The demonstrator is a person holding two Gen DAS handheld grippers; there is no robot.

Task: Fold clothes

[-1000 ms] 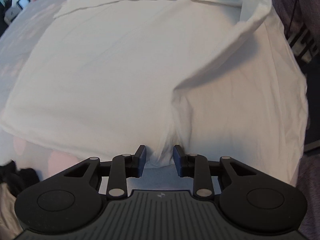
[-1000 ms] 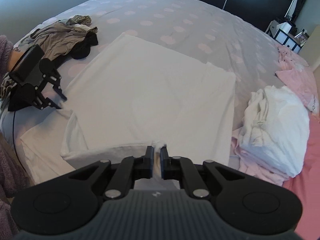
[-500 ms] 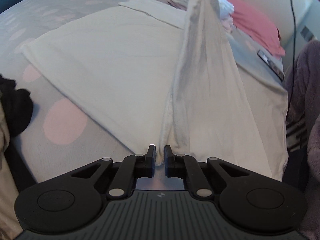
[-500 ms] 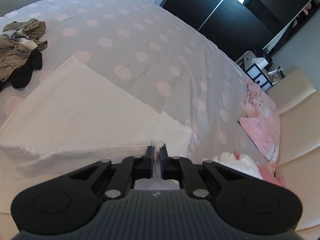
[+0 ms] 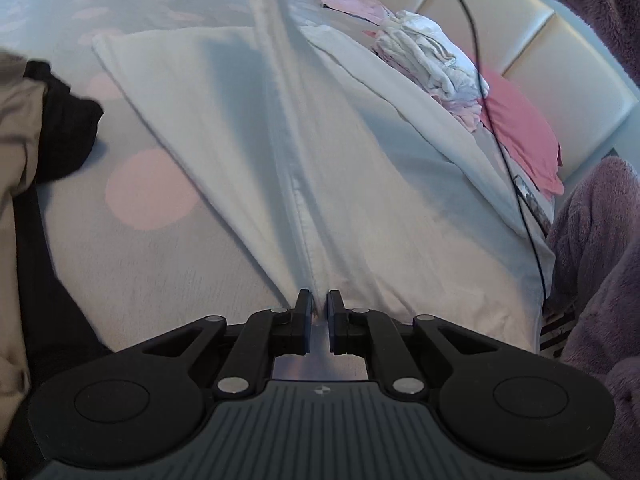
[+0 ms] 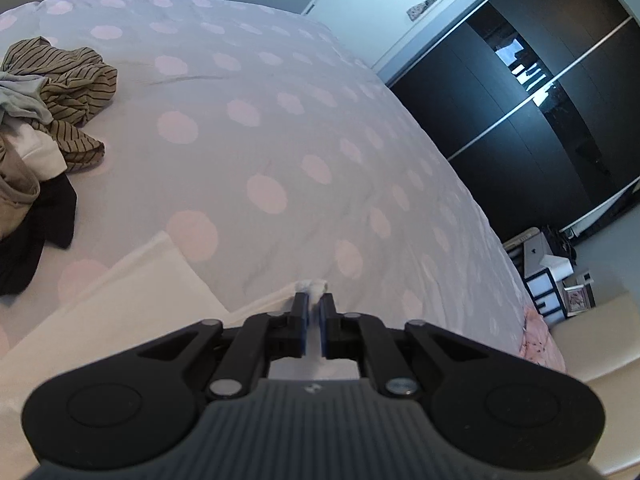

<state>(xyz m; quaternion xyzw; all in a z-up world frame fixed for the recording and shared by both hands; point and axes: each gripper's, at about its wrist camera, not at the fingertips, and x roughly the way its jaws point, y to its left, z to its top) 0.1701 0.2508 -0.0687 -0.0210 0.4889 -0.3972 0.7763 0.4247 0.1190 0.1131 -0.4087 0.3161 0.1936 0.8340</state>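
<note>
Fold under way, white garment lifted at both ends.
Left view: left gripper (image 5: pixel 318 312) pinches white garment (image 5: pixel 248 128), hem taut toward 12 o'clock over bed (image 5: pixel 152 240). Right view: right gripper (image 6: pixel 314 316) clamps its corner; unfolded pile (image 6: pixel 56 92) waits at 10 o'clock.

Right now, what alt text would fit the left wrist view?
The left gripper is shut on a white garment, pulling a taut ridge of cloth up off the pink-dotted bedspread. Crumpled white laundry lies beyond, and dark clothes sit at left.
</note>
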